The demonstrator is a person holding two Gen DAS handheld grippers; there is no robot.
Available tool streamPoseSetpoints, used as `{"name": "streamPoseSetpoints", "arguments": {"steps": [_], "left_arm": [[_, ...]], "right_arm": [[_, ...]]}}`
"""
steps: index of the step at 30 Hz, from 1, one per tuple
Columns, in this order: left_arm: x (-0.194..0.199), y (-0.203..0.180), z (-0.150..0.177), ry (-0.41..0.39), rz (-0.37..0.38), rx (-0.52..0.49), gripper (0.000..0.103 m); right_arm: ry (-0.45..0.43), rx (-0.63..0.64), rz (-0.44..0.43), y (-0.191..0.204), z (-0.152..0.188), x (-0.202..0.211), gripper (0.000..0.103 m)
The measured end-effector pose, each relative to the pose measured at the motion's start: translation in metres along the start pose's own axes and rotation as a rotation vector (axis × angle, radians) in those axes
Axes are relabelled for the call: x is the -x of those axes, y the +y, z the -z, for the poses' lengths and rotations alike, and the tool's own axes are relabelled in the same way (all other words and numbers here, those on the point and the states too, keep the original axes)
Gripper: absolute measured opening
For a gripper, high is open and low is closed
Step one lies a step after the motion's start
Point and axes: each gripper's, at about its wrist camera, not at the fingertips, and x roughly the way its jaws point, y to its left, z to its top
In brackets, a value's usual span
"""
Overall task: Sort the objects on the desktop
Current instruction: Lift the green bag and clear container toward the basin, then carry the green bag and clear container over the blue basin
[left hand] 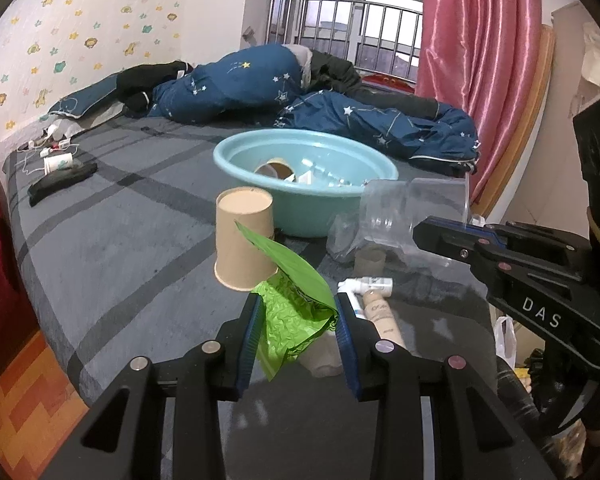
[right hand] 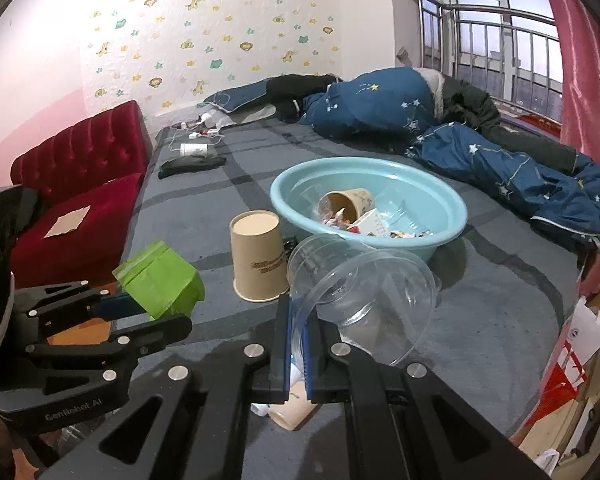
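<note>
From the left wrist cam, the left gripper [left hand: 298,312] was partway closed with a crumpled green bag [left hand: 290,300] pinched between its blue pads, held up off the grey bed cover [left hand: 120,240]. The bag's long axis ran up and away from the camera, its pointed top leaning left toward an upside-down paper cup [left hand: 245,238], covering part of the cup's side. Behind sat the light blue basin [left hand: 304,168], though what's inside was hard to make out from this low angle. The right gripper [left hand: 424,232] poked in from the right, clamped on the rim of a clear plastic cup [left hand: 412,204] lying sideways, its mouth toward the gripper and its base pointing left. A white-capped tube [left hand: 374,294] lay half hidden behind the left gripper's right finger. Over on the right wrist cam, the right gripper [right hand: 298,332] was fully closed on the clear plastic cup's [right hand: 364,284] thin wall, cup up in the air just in front of the basin [right hand: 452,216], mouth tipped toward the lower right. The left gripper [right hand: 148,312] showed at the left with the green bag [right hand: 160,284] sticking out. The tube was mostly blocked by the fingers.
</note>
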Motion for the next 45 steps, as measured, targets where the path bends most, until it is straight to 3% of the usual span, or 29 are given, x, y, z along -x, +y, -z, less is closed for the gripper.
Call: {"name": "streamPoseSetpoints", "arguments": {"steps": [23, 45], "left_arm": [[-0.005, -0.030, -0.048, -0.052, 0.026, -0.079, 0.039], [-0.034, -0.030, -0.095, -0.063, 0.018, -0.117, 0.039]], "right_arm": [[-0.071, -0.033, 0.116, -0.047, -0.024, 0.028, 0.003], [-0.111, -0.036, 0.142, -0.081, -0.071, 0.018, 0.003]]}}
